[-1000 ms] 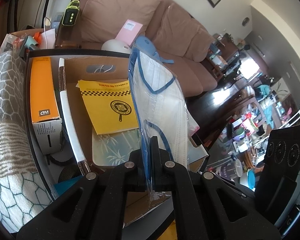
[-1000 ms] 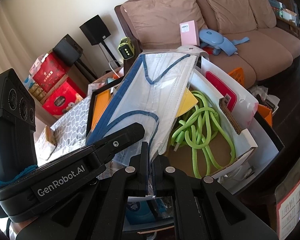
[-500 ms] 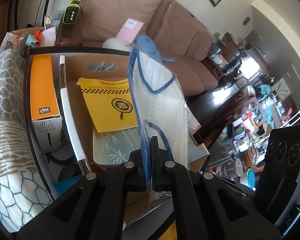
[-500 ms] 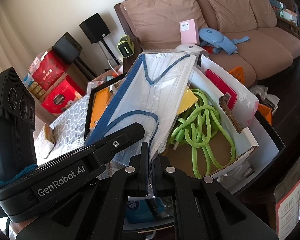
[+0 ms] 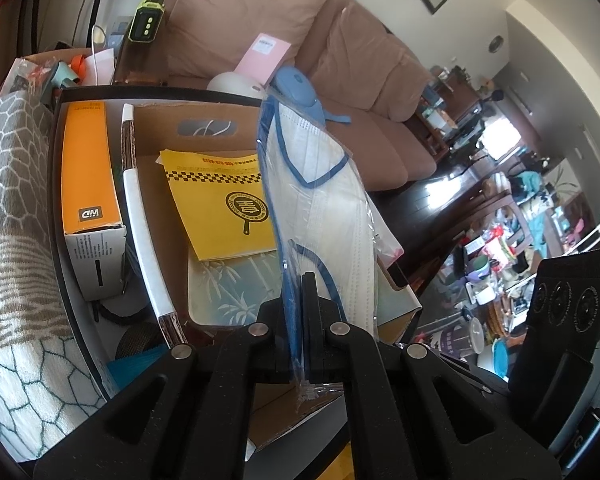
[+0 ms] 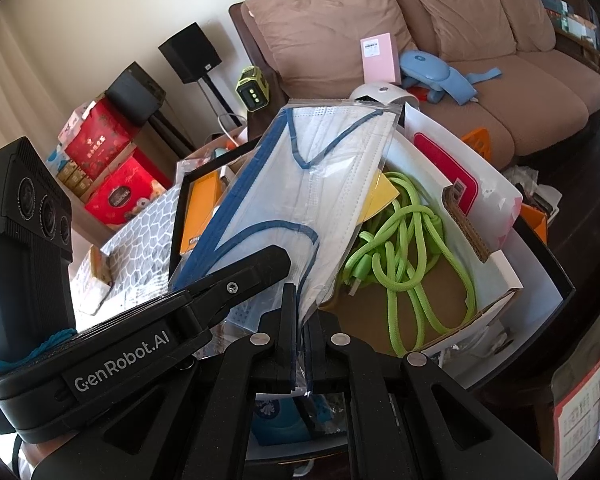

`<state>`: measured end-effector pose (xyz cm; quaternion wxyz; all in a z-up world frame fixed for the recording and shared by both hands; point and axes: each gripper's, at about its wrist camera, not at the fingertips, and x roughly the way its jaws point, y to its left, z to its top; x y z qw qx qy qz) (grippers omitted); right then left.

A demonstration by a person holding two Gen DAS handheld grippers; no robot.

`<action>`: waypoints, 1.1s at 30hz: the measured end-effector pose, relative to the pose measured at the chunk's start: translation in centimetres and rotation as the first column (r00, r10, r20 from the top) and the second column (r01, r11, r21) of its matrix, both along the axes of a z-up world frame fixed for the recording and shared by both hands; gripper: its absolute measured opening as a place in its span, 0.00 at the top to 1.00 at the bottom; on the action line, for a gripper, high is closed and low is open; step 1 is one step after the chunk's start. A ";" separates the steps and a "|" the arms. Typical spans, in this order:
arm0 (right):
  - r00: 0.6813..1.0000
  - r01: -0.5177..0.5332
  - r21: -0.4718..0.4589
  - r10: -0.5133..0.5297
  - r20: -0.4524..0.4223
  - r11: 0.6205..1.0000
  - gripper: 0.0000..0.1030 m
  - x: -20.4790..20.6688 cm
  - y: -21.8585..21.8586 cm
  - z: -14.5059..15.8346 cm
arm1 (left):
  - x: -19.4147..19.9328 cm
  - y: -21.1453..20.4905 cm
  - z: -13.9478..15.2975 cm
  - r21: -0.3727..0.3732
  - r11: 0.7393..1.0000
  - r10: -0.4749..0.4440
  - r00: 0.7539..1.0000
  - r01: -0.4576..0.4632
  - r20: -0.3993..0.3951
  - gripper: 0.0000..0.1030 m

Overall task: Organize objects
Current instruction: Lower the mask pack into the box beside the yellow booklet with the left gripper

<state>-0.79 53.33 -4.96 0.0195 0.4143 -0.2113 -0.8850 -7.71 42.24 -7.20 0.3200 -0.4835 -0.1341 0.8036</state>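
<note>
A clear plastic bag with a white, blue-edged face mask (image 5: 320, 208) stands up above an open cardboard box (image 5: 204, 120) that sits in a black tray (image 6: 556, 276). My left gripper (image 5: 302, 280) is shut on the bag's lower edge. My right gripper (image 6: 300, 292) is shut on the same bag (image 6: 300, 184), close beside the left gripper (image 6: 276, 258). In the box lie a yellow booklet (image 5: 224, 204) and a coiled green cable (image 6: 412, 248).
An orange carton (image 5: 88, 176) and a white-and-brown stick (image 5: 140, 216) lie along the tray's left side, beside a grey patterned cloth (image 5: 12, 200). A brown sofa (image 6: 500, 40) with a pink box and a blue item stands behind. Red gift boxes (image 6: 112, 168) are stacked by the wall.
</note>
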 end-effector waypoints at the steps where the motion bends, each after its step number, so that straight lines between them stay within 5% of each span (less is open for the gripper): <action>1: 1.000 -0.001 0.000 0.001 0.001 1.000 0.96 0.0 0.0 0.0 | 0.0 0.0 0.0 0.000 1.000 0.001 1.000 -0.001 0.000 0.98; 33: 0.998 -0.036 0.007 0.036 0.047 0.999 0.96 -0.9 -1.2 -1.1 | -1.0 -1.5 -1.3 0.014 0.999 0.038 0.997 -0.039 0.067 0.98</action>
